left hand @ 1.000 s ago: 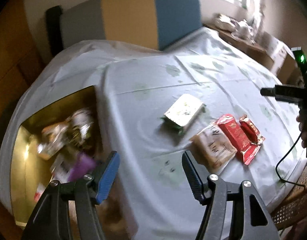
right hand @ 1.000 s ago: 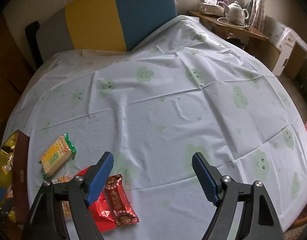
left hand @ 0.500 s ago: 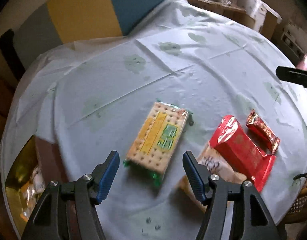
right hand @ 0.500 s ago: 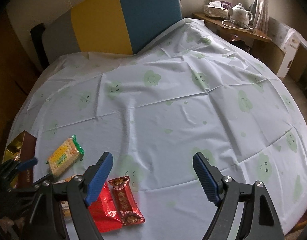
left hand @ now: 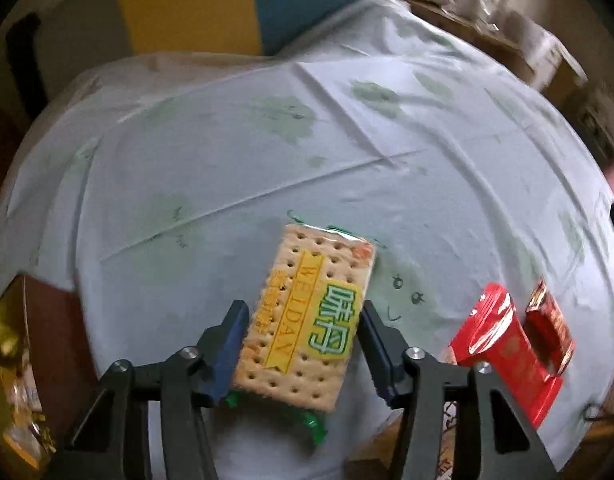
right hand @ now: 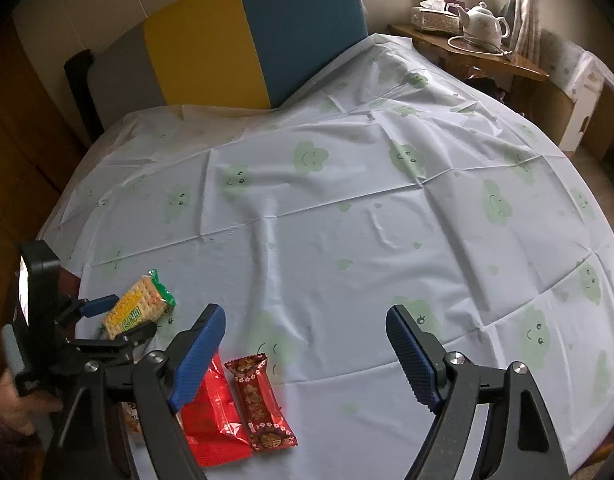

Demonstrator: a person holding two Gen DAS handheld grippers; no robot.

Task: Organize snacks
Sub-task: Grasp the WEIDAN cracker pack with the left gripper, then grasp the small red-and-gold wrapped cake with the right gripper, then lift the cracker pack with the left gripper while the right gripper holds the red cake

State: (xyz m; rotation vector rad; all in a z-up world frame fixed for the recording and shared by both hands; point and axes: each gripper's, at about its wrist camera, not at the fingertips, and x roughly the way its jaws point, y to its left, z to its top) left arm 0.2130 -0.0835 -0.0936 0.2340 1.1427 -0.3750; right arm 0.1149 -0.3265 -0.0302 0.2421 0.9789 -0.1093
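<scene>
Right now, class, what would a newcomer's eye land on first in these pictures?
The cracker packet lying on the tablecloth, the left gripper closing its fingers around it. Then the red packets near the table's front edge, beside the open, empty right gripper.

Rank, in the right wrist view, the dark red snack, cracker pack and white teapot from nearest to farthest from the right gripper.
1. Dark red snack: just below-left of the right gripper, beside its left finger.
2. Cracker pack: farther left, between the left gripper's closing fingers.
3. White teapot: top right, on the side shelf.

Cracker packet (left hand: 307, 316) reads "WEIDAN" (yellow band)
</scene>
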